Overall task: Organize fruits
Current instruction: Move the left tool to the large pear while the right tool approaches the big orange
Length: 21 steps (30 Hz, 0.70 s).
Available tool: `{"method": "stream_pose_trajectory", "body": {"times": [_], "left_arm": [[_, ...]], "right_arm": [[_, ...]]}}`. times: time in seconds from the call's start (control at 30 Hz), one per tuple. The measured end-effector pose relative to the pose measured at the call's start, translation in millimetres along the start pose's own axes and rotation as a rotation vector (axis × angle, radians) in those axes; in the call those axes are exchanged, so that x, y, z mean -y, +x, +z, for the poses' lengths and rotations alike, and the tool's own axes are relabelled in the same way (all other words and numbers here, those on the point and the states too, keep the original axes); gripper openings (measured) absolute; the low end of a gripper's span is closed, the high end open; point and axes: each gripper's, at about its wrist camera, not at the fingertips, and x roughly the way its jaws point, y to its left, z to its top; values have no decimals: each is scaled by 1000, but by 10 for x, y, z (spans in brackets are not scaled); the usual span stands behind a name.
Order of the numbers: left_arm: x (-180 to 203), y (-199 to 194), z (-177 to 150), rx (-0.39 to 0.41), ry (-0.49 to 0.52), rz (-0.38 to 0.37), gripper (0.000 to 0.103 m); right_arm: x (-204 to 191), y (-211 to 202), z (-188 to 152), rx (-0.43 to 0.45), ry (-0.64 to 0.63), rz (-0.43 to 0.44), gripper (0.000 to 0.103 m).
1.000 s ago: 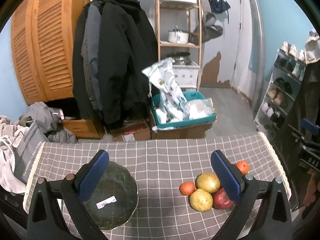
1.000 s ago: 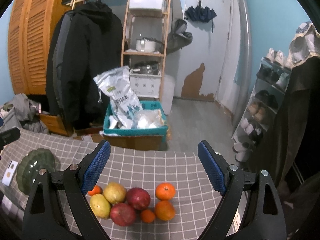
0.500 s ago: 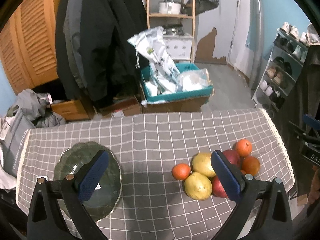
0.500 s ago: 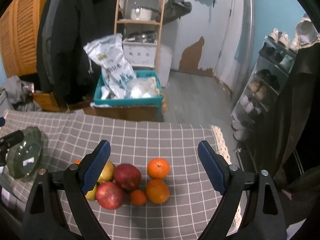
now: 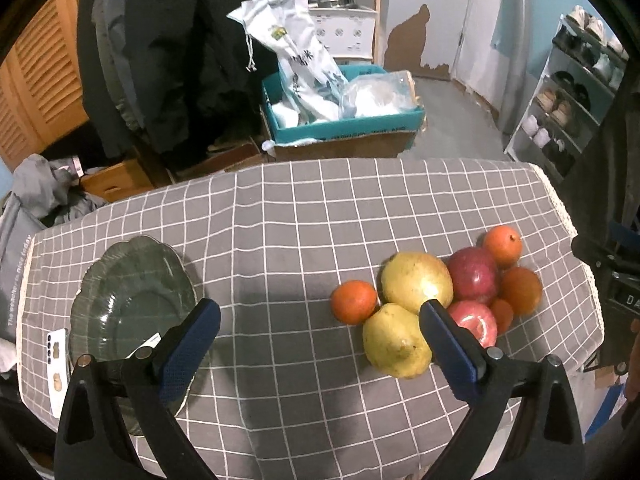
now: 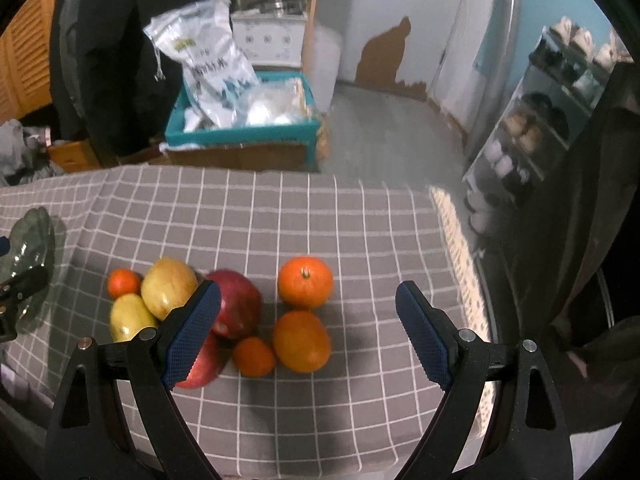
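Note:
A pile of fruit lies on the grey checked tablecloth (image 5: 288,216): two yellow pears (image 5: 416,282), two red apples (image 5: 473,276) and several oranges (image 5: 354,301). In the right wrist view the same pile shows with an orange (image 6: 305,281) in front of the pears (image 6: 168,288) and an apple (image 6: 238,304). A dark green glass plate (image 5: 128,304) sits at the table's left. My left gripper (image 5: 318,344) is open and empty above the table between plate and fruit. My right gripper (image 6: 308,332) is open and empty above the oranges.
A teal box (image 5: 344,120) with white bags stands on the floor beyond the table. Coats hang at the back left, a shoe rack (image 5: 576,92) stands at the right. A white label card (image 5: 56,360) lies by the plate. The table's right edge (image 6: 452,232) has a fringe.
Both grippers have tilted down and moved closer to the table; the fruit and plate now appear larger and higher in view. Both stay open.

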Motion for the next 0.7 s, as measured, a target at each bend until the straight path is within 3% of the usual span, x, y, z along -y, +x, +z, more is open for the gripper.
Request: {"method": "stream_pose_trajectory", "body": {"times": [0.4,0.7], "left_arm": [[96,419,-109,-97,-11,-44,101],[212,682,-193,-160,11,-58,101]], "right_arm": [[88,673,-205,-203,44,31,87],[216,998,-327,-294,106,73,87]]}}
